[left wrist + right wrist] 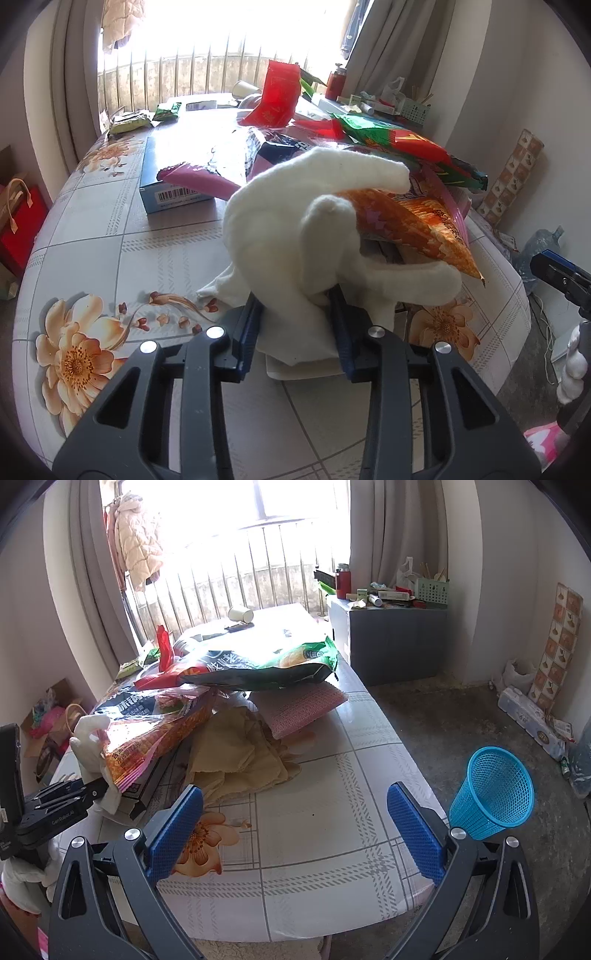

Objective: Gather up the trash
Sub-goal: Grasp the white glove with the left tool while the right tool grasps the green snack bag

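Mostly hidden: white glove (295,236) covers left gripper (295,325) jaws' tips.

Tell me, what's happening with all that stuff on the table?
A person is tidying trash with two tools. The left hand-held gripper is shut on a white glove beside an orange snack bag in the pile of wrappers. The right hand-held gripper is open and empty over the table. A blue basket waits on the floor.

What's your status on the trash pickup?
Left gripper clamped on white glove. Right gripper open, empty. Blue basket on floor past table edge. Wrapper pile uncollected.
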`<state>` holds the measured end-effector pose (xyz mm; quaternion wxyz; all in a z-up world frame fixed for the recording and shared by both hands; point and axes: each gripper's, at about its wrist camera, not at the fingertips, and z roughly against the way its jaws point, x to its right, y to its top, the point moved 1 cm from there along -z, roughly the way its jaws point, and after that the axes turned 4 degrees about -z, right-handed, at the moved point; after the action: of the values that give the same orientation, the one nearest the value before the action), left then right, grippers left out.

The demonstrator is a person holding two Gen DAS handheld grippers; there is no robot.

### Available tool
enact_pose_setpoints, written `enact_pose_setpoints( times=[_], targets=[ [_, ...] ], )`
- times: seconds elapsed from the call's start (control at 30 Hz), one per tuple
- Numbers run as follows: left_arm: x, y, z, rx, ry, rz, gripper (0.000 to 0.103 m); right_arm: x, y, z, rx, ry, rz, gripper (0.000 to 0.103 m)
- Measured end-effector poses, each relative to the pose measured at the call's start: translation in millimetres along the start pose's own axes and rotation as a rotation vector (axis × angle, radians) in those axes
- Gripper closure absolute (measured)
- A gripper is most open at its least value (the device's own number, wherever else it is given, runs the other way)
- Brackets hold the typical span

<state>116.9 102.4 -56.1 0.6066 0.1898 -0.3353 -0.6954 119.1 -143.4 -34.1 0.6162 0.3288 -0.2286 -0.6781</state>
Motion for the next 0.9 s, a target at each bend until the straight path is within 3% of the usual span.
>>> enact_pose_setpoints(
  times=[0.13,0.23,0.4,0.53,0.83,0.9],
  targets=[
    [0.3,-7.4,11.3,0.015,-0.004,-0.008,0.084,0.0,8.9,2.9,0.012,0.034,-0.011,0.006],
    [0.9,-11.0,18.0,0.028,-0.006,-0.023,0.086,3.5,21.9,4.0,0.014,0.108,-0.057,0.006],
    [5.6,-13.7,34.9,0.069,-0.020,-0.057,0.087,6.6,49.6,-9.7,-0.050,0.368,-0.245,0.016],
    [13.8,-18.8,47.9,0.107,-0.052,-0.091,0.087,-1.3,59.9,-42.9,-0.155,0.551,-0.422,0.022],
    [22.7,-32.1,58.4,0.127,-0.159,-0.094,0.087,-6.3,57.6,-128.3,-0.320,0.548,-0.761,0.035],
    [20.6,-34.0,59.6,0.131,-0.170,-0.084,0.087,-6.6,54.5,-139.2,-0.324,0.542,-0.811,0.039]
  ],
)
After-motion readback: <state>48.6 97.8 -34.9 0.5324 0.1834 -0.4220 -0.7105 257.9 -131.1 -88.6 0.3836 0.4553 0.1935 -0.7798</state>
